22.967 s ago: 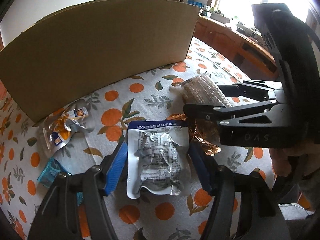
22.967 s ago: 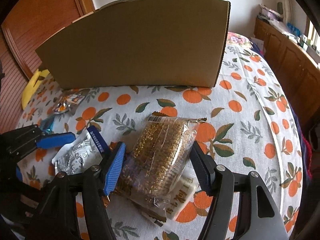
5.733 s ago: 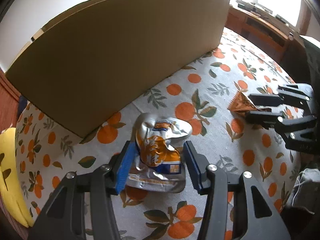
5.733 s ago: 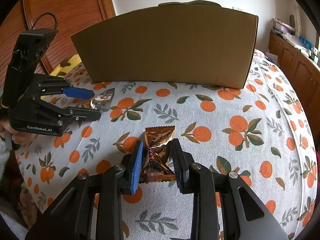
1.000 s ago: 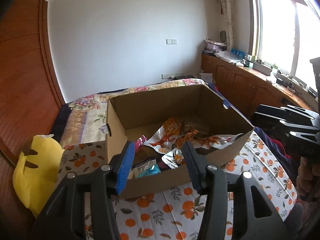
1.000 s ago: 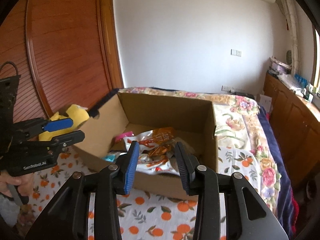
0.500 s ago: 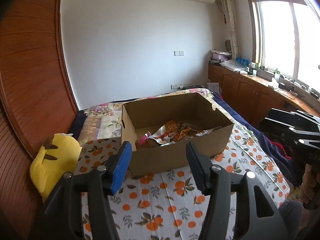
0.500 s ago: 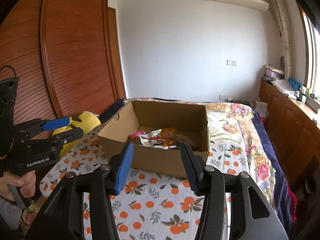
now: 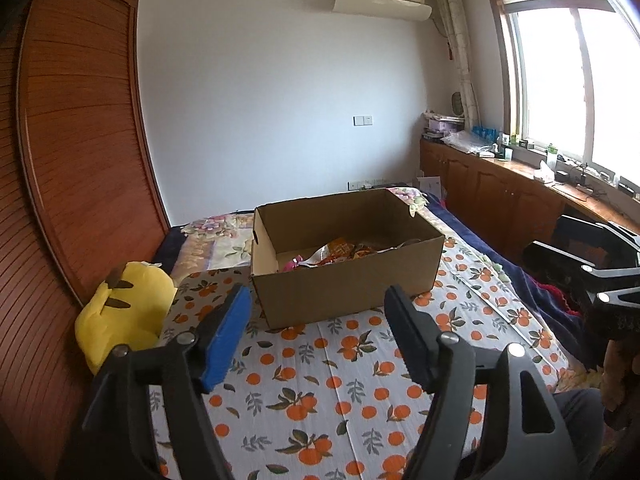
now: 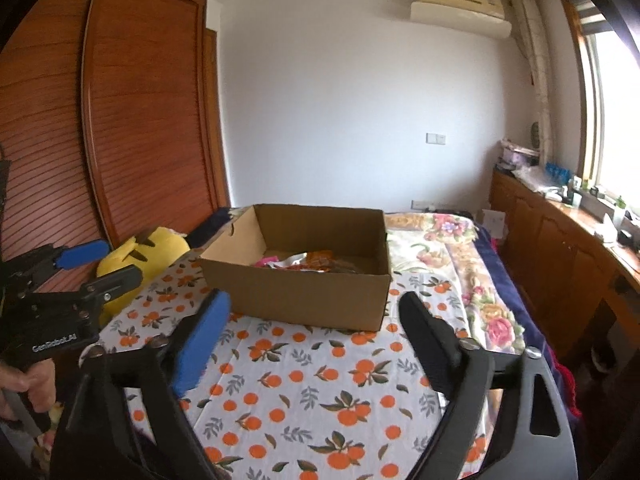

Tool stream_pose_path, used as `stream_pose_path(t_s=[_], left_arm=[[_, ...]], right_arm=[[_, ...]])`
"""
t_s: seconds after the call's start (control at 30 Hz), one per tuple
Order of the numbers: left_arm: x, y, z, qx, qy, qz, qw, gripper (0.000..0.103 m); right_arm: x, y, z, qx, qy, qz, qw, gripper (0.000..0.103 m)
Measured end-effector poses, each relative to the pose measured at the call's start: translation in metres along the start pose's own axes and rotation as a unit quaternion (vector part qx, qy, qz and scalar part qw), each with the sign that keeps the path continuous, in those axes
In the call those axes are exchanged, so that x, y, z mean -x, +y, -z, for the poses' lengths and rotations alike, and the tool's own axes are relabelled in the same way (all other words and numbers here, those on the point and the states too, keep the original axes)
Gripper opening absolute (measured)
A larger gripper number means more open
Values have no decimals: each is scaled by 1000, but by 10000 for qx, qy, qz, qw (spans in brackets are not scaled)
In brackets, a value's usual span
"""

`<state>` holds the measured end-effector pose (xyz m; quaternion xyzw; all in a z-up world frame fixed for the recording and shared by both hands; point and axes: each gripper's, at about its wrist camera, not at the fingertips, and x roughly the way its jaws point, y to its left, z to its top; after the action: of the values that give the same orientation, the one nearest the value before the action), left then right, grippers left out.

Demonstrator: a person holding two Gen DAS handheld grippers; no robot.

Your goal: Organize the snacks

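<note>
The left wrist view takes in the window [image 9: 576, 76] and the long wooden cabinet [image 9: 500, 196] beneath it, with the right gripper [image 9: 600, 276] entering at the right edge; the right wrist view instead shows the full louvred wardrobe [image 10: 132, 120] and the left gripper [image 10: 92, 268] at the left edge, held by a hand [image 10: 28, 384]. Both views show the cardboard box [image 9: 348, 280] standing open on the orange-print cloth [image 9: 320, 380] that covers the bed, with the snacks [image 9: 340, 250] lying in a loose heap on its floor, only their tops visible above the near wall. The left gripper [image 9: 320, 320] has just been opening; its jaws stand moderately apart with nothing between them. The right gripper [image 10: 316, 324] has also just been opening and stands wide, likewise holding nothing. Both grippers hang above the cloth, well short of the box, pointing toward its near wall, with the snacks beyond and below the fingertips. The cloth between grippers and box is bare. A yellow plush toy [image 9: 124, 312] lies off the box's left corner, near the wardrobe. To the right the cloth ends, and a floral quilt [image 10: 452, 248] runs on past the box; the quilt's edge falls away toward the cabinet.
</note>
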<state>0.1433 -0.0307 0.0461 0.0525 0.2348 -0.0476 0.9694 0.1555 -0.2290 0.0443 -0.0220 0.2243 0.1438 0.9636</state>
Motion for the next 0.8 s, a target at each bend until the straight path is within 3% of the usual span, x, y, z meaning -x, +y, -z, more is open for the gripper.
stream_pose_path(t_s=[0.13, 0.43, 0.8], left_arm=[[11, 1, 7, 85, -19, -84, 9999, 78], [37, 2, 21, 175, -153, -153, 9996, 103], [66, -1, 37, 120, -259, -281, 9992, 103]], right_arm=[[12, 0, 7, -26, -40, 134, 9999, 103], [31, 2, 18, -3, -40, 277, 9996, 103], [49, 11, 24, 45, -110, 337, 9994, 103]])
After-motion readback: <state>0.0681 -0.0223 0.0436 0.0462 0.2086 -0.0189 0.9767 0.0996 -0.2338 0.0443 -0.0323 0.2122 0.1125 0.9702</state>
